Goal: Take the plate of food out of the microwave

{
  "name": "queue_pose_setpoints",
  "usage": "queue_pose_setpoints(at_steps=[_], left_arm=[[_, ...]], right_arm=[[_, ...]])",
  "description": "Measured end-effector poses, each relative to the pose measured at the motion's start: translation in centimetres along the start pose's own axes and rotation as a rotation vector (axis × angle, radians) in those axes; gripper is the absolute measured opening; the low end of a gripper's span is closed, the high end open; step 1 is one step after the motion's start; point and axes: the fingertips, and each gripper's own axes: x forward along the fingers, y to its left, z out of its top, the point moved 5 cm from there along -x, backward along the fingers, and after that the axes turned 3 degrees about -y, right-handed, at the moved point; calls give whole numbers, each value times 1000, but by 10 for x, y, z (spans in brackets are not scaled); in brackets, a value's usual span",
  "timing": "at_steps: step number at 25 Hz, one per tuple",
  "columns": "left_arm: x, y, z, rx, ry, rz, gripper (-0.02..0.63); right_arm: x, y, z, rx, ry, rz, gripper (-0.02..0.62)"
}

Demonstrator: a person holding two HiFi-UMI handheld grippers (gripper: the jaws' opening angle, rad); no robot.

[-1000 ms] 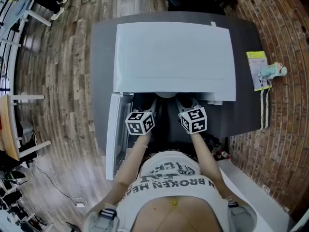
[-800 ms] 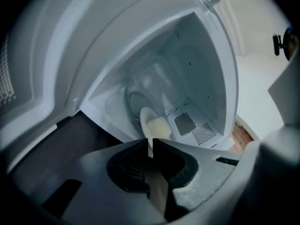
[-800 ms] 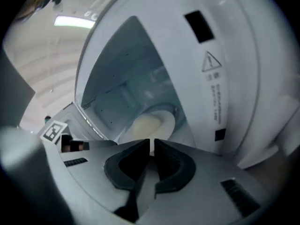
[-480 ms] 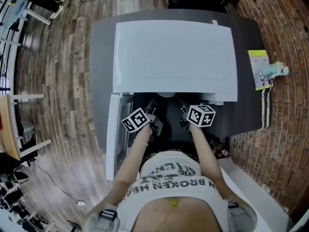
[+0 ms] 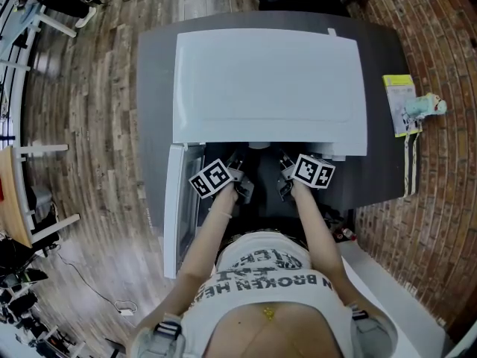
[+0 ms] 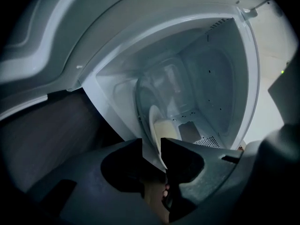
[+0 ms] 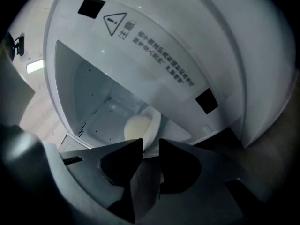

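Microwave mouth open, faces the person. Door swung out on the left, walls off that side; counter strip right of the casing narrow. Inside, plate sits low, side walls near, room above it

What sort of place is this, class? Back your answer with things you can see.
Probably a workroom or lab rather than a home kitchen: a white microwave sits alone on a plain grey table, with wood-plank flooring on one side and bare brickwork on the other.
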Motion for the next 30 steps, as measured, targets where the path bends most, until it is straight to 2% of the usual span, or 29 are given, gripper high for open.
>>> queue_pose_setpoints(at_steps=[5, 7, 8, 22, 30], left_arm=[[0, 3, 1, -36, 1, -14, 110], [1, -1, 1, -41, 2, -37, 43], [1, -2, 2, -42, 1, -41, 40], [-11, 0, -9, -40, 13, -31, 37], [-7, 2, -11, -21, 12, -64, 44]], right_arm=[[3, 1, -1, 55, 7, 16, 67], [3, 1, -1, 82, 0, 20, 61], [3, 0, -2, 93, -3, 22, 58], [-7, 0, -13, 85, 15, 12, 55], [-9, -3, -13, 105, 12, 18, 52]])
